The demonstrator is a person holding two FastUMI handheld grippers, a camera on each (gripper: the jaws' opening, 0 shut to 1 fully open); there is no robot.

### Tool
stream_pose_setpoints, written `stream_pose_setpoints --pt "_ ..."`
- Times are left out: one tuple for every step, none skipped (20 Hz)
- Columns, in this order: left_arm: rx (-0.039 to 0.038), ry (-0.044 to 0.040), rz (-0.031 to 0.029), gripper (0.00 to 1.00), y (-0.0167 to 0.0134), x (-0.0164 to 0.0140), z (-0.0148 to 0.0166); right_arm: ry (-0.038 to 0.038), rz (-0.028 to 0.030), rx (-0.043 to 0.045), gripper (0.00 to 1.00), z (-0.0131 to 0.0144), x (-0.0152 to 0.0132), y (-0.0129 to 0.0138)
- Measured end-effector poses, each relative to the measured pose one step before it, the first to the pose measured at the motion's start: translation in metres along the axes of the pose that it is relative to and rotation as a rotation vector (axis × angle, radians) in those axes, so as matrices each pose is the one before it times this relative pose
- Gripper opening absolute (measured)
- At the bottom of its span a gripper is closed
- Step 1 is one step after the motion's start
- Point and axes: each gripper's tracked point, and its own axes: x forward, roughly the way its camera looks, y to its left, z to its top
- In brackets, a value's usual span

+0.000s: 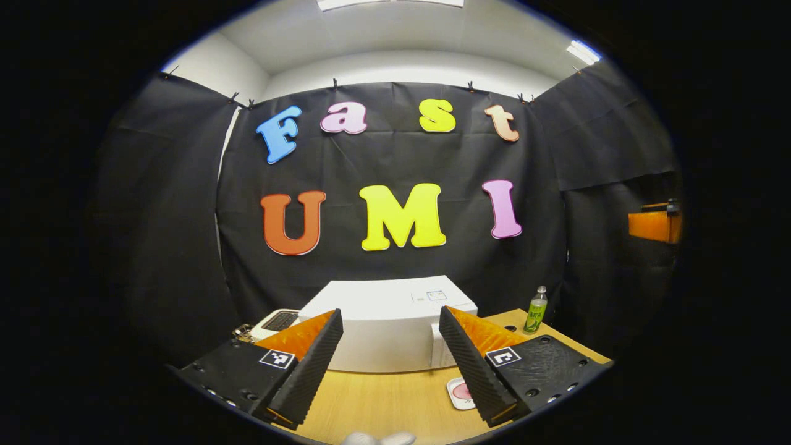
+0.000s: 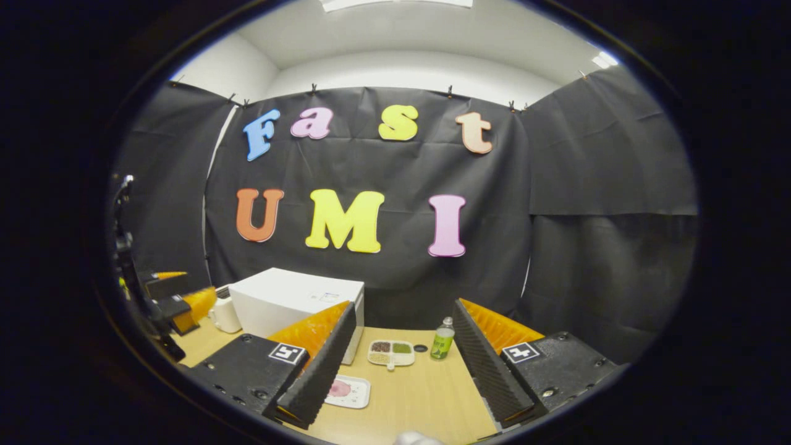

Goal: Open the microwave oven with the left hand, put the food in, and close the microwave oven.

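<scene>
**Both grippers open above the table, microwave shut**

Nearest the lens in the left gripper view, the left gripper (image 1: 389,364) hangs over the wooden table (image 1: 383,402) with its fingers spread wide and nothing between them. Straight ahead of it stands the white microwave oven (image 1: 389,321), door closed, set near the back of the table against the black cloth wall (image 1: 154,247). A small white appliance (image 1: 275,321) sits just left of the oven.

Right gripper (image 2: 401,364) is likewise wide open and holds nothing. Between its fingers, on the table, lie a white tray of food (image 2: 349,390) with a pink item on it, nearer the camera, and a divided dish (image 2: 391,353) farther back, just beside the oven's right side. A green bottle (image 2: 442,340) stands upright near the dish, with a small dark disc (image 2: 420,348) between them.

Table surface is light wood grain. Cloth hangs clipped on three sides; white ceiling and lamps above.
</scene>
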Motion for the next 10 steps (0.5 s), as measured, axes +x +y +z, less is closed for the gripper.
stream_pose_setpoints --pt "-0.00746 0.00668 -0.01161 0.96 -0.00836 0.00932 -0.01004 0.00191 -0.00745 0.00075 0.92 0.00087 0.00104 -0.00486" --pt "-0.01120 0.00924 -0.00974 1.00 -0.00753 0.01067 -0.01179 0.00357 -0.00573 -0.00062 1.00 0.00108 0.00101 -0.00463" --pt "-0.00726 0.01005 -0.01105 0.96 -0.00871 0.01164 -0.01153 0.00605 -0.00877 -0.00439 1.00 -0.00076 0.00004 -0.00355" --pt "0.00017 0.00563 -0.00841 0.96 -0.00695 0.01230 -0.01205 0.00894 -0.00604 -0.00698 1.00 -0.00041 0.00130 -0.00362" --pt "0.00598 0.00567 -0.00087 0.96 -0.00405 0.01173 -0.01106 0.00876 -0.00348 -0.00609 1.00 -0.00102 0.00065 -0.00231" --pt "0.01497 -0.00081 -0.00499 0.96 -0.00478 0.01295 -0.00892 0.01254 -0.00036 -0.00805 1.00 -0.00136 0.00121 -0.00107" --pt "0.01396 0.00270 0.00018 0.96 -0.00367 0.01286 -0.01100 0.01000 -0.00513 -0.00761 1.00 -0.00294 -0.00072 -0.00241" --pt "0.01215 0.00858 -0.00076 0.96 -0.00427 0.01344 -0.01136 0.00620 -0.00734 -0.00403 0.92 -0.00012 -0.00005 -0.00270" --pt "0.00984 0.00977 0.00139 0.96 -0.00346 0.01344 -0.01147 0.00745 -0.00480 -0.00324 0.92 -0.00102 -0.00060 -0.00133" --pt "0.00035 0.00380 0.00390 0.96 -0.00314 0.01458 -0.01031 0.00869 -0.00736 -0.00339 1.00 -0.00207 -0.00060 -0.00144"
